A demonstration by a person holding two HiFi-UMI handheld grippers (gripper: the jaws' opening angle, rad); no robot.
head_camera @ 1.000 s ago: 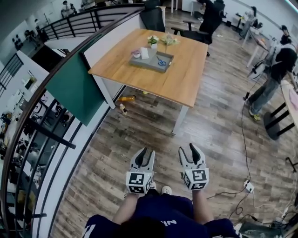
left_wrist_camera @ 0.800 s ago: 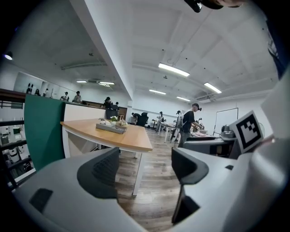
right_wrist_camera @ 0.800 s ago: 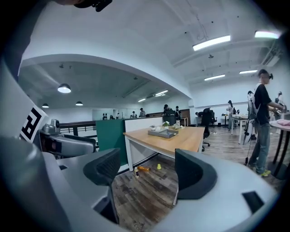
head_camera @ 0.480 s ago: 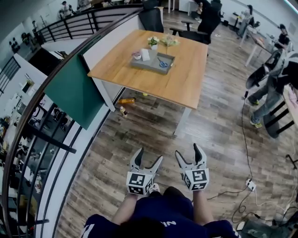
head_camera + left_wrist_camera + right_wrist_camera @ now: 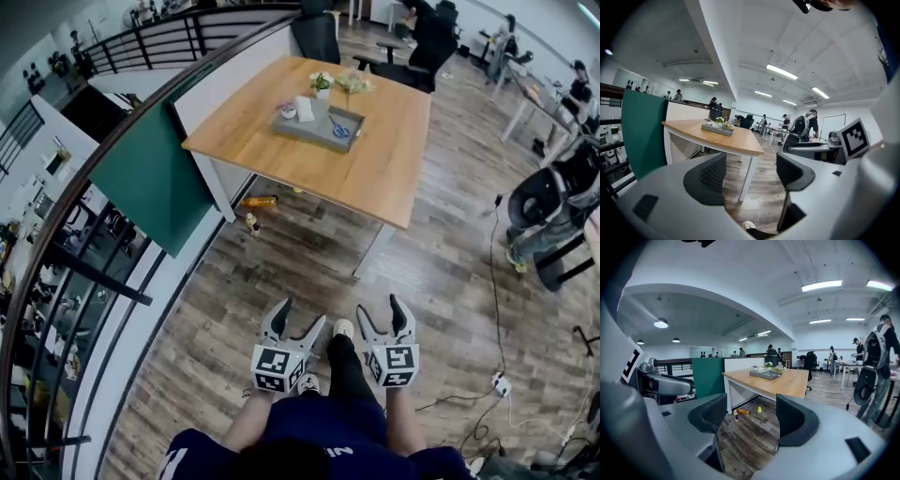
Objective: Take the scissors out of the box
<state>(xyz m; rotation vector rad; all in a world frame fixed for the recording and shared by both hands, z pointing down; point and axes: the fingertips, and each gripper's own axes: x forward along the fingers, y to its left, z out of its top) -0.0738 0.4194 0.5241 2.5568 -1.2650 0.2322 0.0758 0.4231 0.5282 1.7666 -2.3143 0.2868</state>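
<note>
Wood flooring runs to a table bearing a grey box; small blue-handled scissors lie inside. Well short of it, my left gripper and right gripper have just been opening, jaws spread, empty.

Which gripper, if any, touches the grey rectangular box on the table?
Apart, both. Head view: left gripper, right gripper, jaws just opened, empty, hang far from the grey box.
</note>
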